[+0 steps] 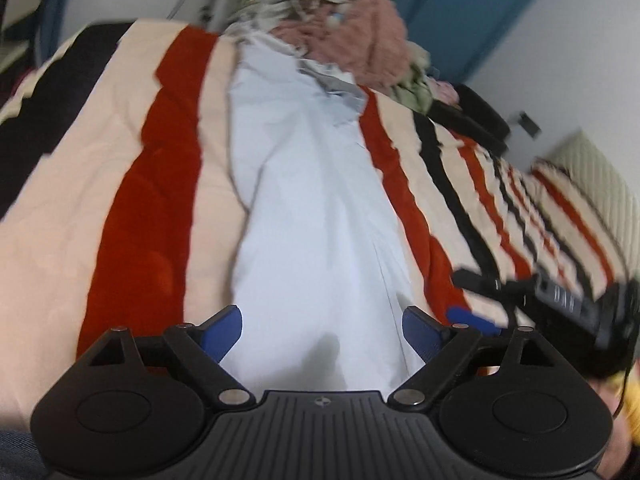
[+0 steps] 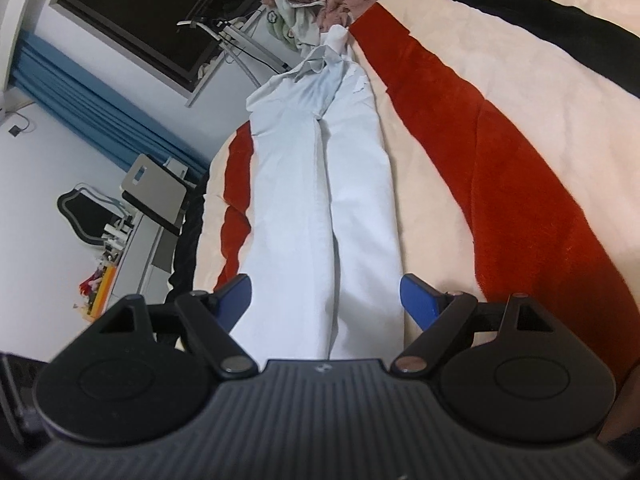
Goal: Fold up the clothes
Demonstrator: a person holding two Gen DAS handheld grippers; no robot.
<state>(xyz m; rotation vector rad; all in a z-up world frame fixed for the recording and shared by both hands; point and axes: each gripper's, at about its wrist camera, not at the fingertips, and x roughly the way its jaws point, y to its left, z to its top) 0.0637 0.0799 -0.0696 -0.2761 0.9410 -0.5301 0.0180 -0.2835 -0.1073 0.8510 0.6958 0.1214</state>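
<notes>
Trousers: a pair of pale, near-white trousers [image 2: 320, 184] lies flat on the bed, on top of the striped blanket [image 2: 520, 184], both legs side by side and touching along the inner seam
Long axis: runs straight away from both cameras, along the blanket's red and cream stripes; the waistband [image 2: 320, 60] points to the far end, the leg ends point back toward the tongs
Why laid so: stretched out full length with the 2 legs together, it looks ready for a fold across its length, hems carried up toward the waist; this is my reading, not something seen
Left tongs: the left tongs [image 1: 322, 330] are spread wide, holding nothing, blue pads either side of the cloth at the near end; whether the pads touch the fabric I cannot tell
Right tongs: the right tongs [image 2: 326, 300] are likewise wide and empty, straddling both legs just short of the hems, which are hidden under the tool body
Why held so: both sets sit at the hem end, likely lining up for a pinch on the leg ends
Second tool: in the left view the right tongs show blurred at the right edge [image 1: 476, 318]
Laundry pile: a heap of unfolded clothes [image 1: 344, 24] sits just beyond the waistband, touching it
</notes>
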